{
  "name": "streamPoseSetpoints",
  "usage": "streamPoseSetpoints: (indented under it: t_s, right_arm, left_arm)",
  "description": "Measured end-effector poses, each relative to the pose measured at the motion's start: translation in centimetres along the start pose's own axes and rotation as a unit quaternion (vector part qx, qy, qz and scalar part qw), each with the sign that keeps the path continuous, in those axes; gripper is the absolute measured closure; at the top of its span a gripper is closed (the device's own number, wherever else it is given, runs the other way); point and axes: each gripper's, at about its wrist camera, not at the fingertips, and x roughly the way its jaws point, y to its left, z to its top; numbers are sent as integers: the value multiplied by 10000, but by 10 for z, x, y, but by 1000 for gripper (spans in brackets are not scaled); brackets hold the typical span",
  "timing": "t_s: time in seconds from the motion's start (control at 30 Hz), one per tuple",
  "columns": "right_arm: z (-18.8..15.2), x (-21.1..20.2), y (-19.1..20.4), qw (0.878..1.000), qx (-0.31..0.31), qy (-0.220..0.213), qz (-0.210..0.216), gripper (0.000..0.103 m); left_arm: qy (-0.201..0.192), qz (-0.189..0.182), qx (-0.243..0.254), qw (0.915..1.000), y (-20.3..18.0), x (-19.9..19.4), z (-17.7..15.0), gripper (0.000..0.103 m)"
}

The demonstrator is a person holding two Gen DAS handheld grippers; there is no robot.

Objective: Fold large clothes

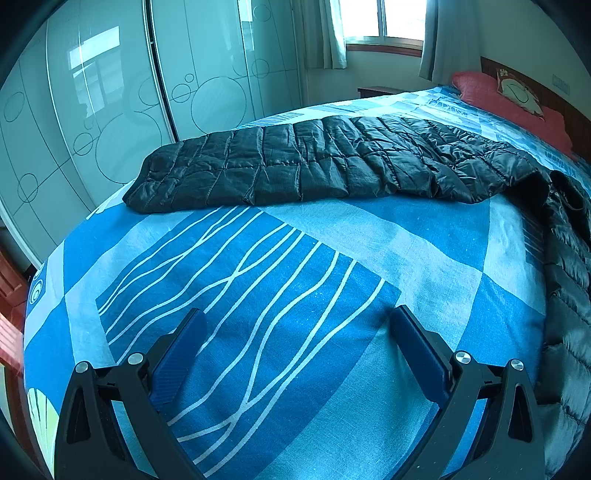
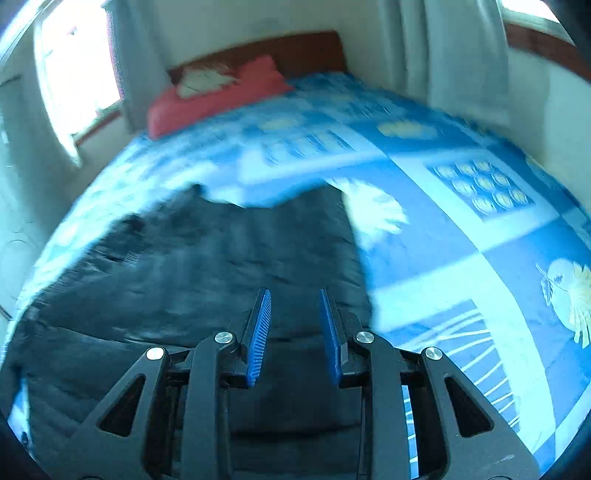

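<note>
A black quilted down jacket (image 1: 332, 162) lies on the bed, its long sleeve stretched out to the left and its body running off the right edge of the left wrist view. My left gripper (image 1: 297, 325) is wide open and empty, low over the bare sheet well short of the sleeve. In the blurred right wrist view the jacket (image 2: 207, 266) fills the lower left. My right gripper (image 2: 295, 299) hovers over the jacket body with its blue pads (image 2: 258, 332) partly apart and nothing between them.
The bed has a blue patterned sheet (image 1: 424, 240) with white lines. A red pillow (image 1: 517, 99) lies by the wooden headboard (image 2: 295, 48). Glossy wardrobe doors (image 1: 110, 110) stand beyond the bed's left side. Curtained windows (image 1: 384, 22) are behind.
</note>
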Motion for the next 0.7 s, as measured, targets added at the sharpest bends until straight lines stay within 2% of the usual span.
streamPoseSetpoints:
  t_s: [0.07, 0.2, 0.27, 0.33, 0.37, 0.5, 0.57, 0.67, 0.7]
  right_arm:
    - [-15, 21, 1, 9994, -268, 233, -46, 80]
    - [-15, 13, 16, 9971, -685, 122, -321, 78]
    - [-4, 0, 20, 9976, -671, -56, -146, 78]
    - [14, -12, 17, 9984, -469, -309, 42, 67]
    - [21, -12, 18, 9984, -395, -387, 64, 67]
    - [59, 15, 16, 9985, -266, -477, -80, 67]
    - [67, 37, 16, 9989, -272, -332, -181, 67]
    - [59, 86, 12, 9987, -210, 290, -359, 66]
    - [54, 89, 13, 9987, -246, 221, -388, 66]
  left_arm:
    - [2, 5, 4, 10000, -1, 0, 0, 4]
    - [0, 19, 14, 10000, -1, 0, 0, 4]
    - [-1, 15, 12, 10000, -1, 0, 0, 4]
    - [-5, 19, 15, 10000, -2, 0, 0, 4]
    - [-3, 21, 16, 10000, -2, 0, 0, 4]
    - [-9, 32, 22, 10000, -1, -1, 0, 4]
    - [-12, 32, 21, 10000, -1, -1, 0, 4]
    - [-16, 38, 26, 10000, -1, -1, 0, 4]
    - [-16, 35, 24, 10000, -2, -1, 0, 4]
